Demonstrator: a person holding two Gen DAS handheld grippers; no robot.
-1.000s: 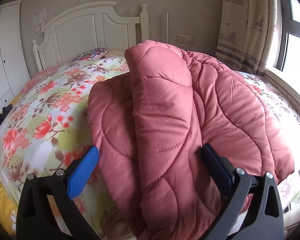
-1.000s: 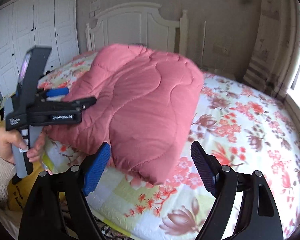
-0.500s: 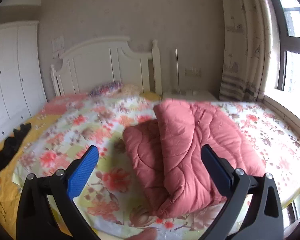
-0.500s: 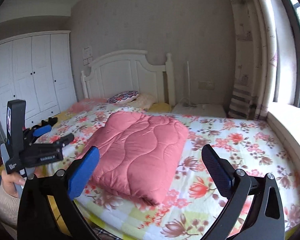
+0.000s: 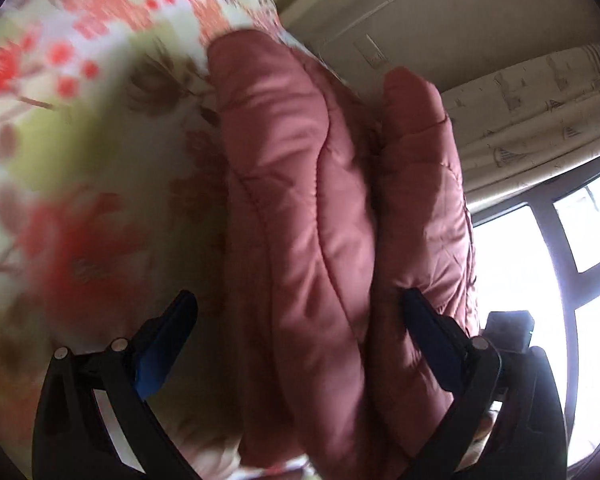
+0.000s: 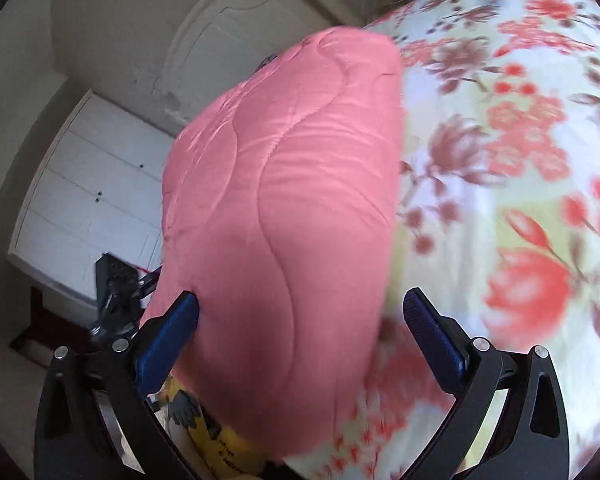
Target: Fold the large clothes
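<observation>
Both of my grippers have dropped and rolled since the earlier frames: half a second ago each view held the whole bed upright at a distance, and now both are tilted hard and pressed close to the pink quilt [image 5: 300, 220], which fills the centre.

Hidden or unclear: the floral bedsheet [image 5: 80, 140] is badly motion-blurred in the left wrist view, and its pattern is smeared. The near end of the quilt runs out of the bottom of both views, so I cannot see where its edge lies. Whether either pad actually presses the fabric cannot be confirmed.

Pose: my left gripper [image 5: 300, 340] has its jaws spread wide, straddling the folded stack; the right-side blue pad [image 5: 428, 332] sits against the quilt's flank, the other stands clear over the sheet. My right gripper [image 6: 300, 336] is also at full spread, with the quilt between its fingers; the left-side blue pad [image 6: 168, 340] borders the fabric, the other is apart from it.

View differences: the left wrist view alone shows the quilt's two stacked folds edge-on, the curtain [image 5: 540, 100] and window [image 5: 560, 280]. The right wrist view alone shows the smooth top face [image 6: 284, 208], the white wardrobe [image 6: 92, 192], the headboard [image 6: 228, 32] and my left gripper's black body [image 6: 116, 292] beyond the quilt.
</observation>
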